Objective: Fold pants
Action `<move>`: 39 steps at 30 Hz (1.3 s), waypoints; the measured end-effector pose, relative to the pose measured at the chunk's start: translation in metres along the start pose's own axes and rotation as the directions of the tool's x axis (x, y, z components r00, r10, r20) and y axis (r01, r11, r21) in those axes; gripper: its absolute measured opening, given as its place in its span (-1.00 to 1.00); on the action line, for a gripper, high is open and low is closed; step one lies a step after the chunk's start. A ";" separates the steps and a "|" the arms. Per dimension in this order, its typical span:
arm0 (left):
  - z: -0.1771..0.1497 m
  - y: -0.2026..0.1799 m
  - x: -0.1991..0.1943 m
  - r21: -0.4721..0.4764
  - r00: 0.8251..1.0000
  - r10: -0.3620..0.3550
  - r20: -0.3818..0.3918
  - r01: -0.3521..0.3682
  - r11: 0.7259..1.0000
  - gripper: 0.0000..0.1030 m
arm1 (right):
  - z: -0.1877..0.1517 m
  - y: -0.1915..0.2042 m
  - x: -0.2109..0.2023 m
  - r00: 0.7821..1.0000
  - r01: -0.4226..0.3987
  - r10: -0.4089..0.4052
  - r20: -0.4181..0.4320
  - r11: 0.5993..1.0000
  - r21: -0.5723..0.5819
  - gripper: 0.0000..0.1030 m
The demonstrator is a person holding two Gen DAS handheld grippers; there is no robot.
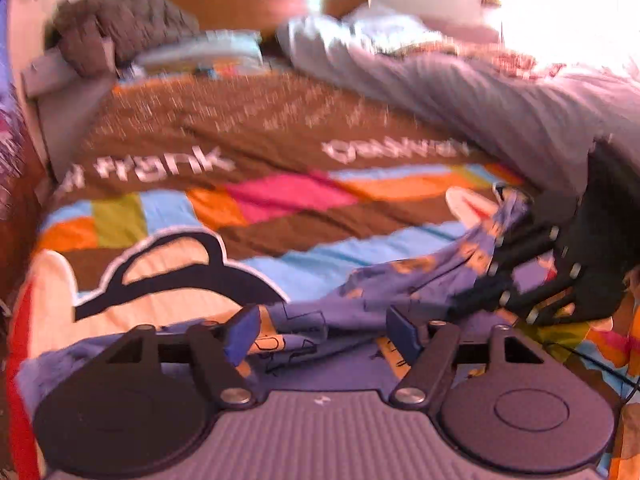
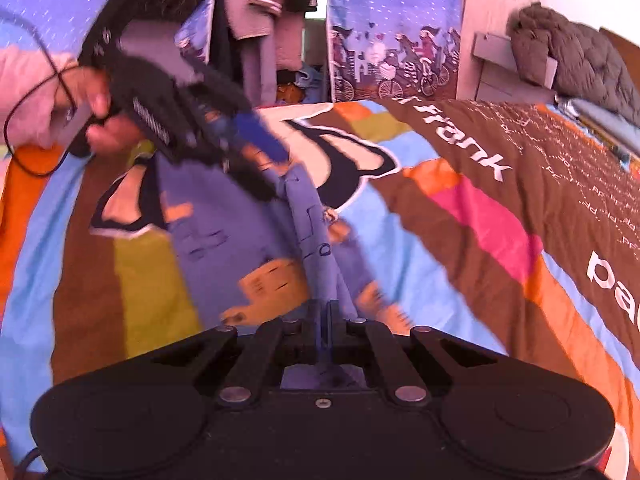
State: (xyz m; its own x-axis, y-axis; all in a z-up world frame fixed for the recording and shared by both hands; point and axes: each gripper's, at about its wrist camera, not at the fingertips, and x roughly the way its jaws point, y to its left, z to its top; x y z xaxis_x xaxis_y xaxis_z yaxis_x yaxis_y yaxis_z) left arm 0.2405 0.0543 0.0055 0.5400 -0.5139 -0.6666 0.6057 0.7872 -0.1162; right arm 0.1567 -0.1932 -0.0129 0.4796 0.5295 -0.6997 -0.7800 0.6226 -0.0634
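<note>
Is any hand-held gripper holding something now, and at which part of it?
The right hand-held gripper is shut on a ridge of the blue printed pants. The left hand-held gripper stands open over them, holding nothing.

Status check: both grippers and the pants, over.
Right gripper shut on pants, fabric pulled taut. Left gripper open, pants between its fingers, not pinched. Pants on patterned bedspread. Nothing in the way.

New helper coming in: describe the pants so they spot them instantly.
Start at the bed's patchwork duvet with brown, pink, orange and blue blocks. Across its near end lie the small blue-purple cotton pants. Only they carry orange cartoon vehicle prints.
</note>
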 end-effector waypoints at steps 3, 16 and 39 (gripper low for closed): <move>-0.006 -0.012 -0.012 -0.015 0.999 -0.023 0.022 0.024 1.000 0.48 | -0.014 0.012 0.008 1.000 0.019 -0.019 -0.016 1.000 -0.021 -0.97; -0.050 -0.014 0.028 -0.050 0.993 -0.068 -0.093 0.064 0.997 0.47 | 0.014 -0.072 0.005 0.975 -0.220 0.198 0.098 0.848 0.482 -0.36; -0.057 -0.032 0.033 0.036 0.994 -0.053 -0.090 0.057 0.998 0.67 | 0.107 -0.151 0.097 0.989 -0.100 0.149 0.007 0.624 0.775 -0.92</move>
State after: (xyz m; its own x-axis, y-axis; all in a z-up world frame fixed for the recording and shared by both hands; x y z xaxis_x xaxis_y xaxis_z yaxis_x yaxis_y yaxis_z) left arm 0.2052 0.0315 -0.0550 0.4519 -0.5221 -0.7233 0.6560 0.7440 -0.1271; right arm 0.3643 -0.1745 0.0055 0.3612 0.6203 -0.6962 -0.2233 0.7825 0.5813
